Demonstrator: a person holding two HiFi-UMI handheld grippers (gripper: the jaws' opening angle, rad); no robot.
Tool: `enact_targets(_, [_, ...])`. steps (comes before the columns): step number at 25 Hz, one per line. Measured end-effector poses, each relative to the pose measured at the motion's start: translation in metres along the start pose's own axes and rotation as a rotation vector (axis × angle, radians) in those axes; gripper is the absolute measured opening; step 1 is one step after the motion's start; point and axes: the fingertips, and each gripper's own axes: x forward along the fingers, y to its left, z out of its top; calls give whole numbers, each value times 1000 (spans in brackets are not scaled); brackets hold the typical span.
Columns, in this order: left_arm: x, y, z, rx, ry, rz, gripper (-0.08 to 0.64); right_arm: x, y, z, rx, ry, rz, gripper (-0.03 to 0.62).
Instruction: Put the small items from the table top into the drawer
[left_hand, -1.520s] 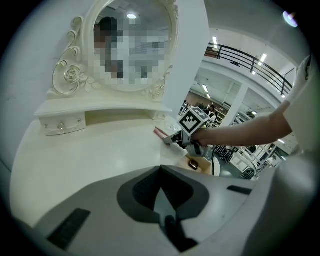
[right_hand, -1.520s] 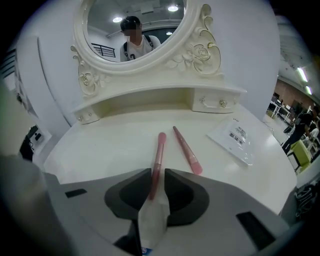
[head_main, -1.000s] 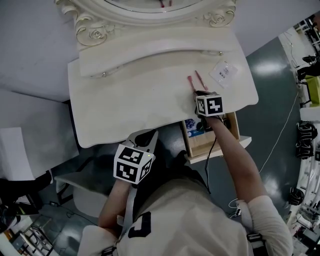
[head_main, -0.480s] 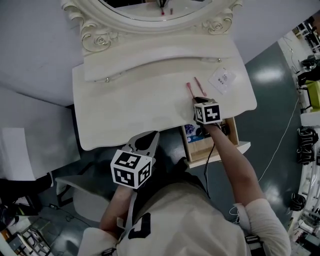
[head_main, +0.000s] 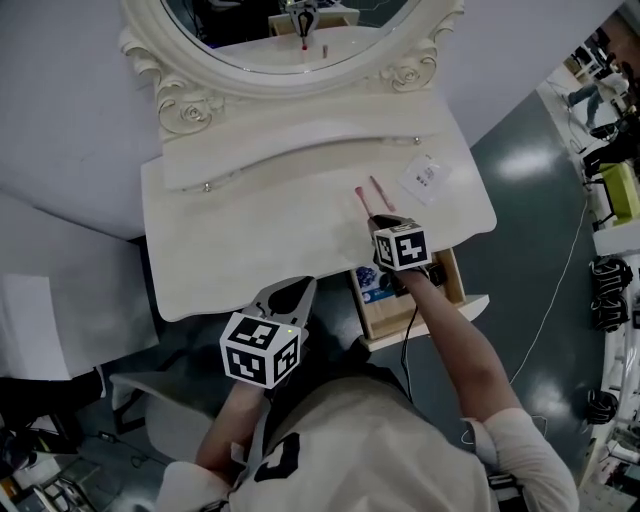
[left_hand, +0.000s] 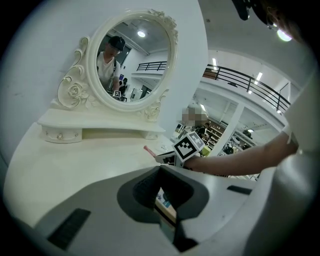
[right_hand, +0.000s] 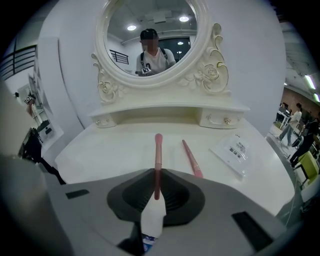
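Right gripper (right_hand: 156, 192) clamps pink brush (right_hand: 158, 150); I carry it level to drawer (head_main: 458, 280) at 6 o'clock; left gripper (left_hand: 161, 192) closed, empty.

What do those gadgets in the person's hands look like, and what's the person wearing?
The left gripper and right gripper are grey shells, dark and ribbed inside the jaws, each carrying a white cube with black square markers. The person wears a pale short-sleeved top with straps.
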Motion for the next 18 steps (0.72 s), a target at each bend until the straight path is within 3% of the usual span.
enact_targets(4, [-5,-9,0,18,18,-1,52,-12,2,4,39,-22,10,55])
enact_targets(18, [-10,-26,12,105,-9,9,52,-37,3,11,32,-66,15,55])
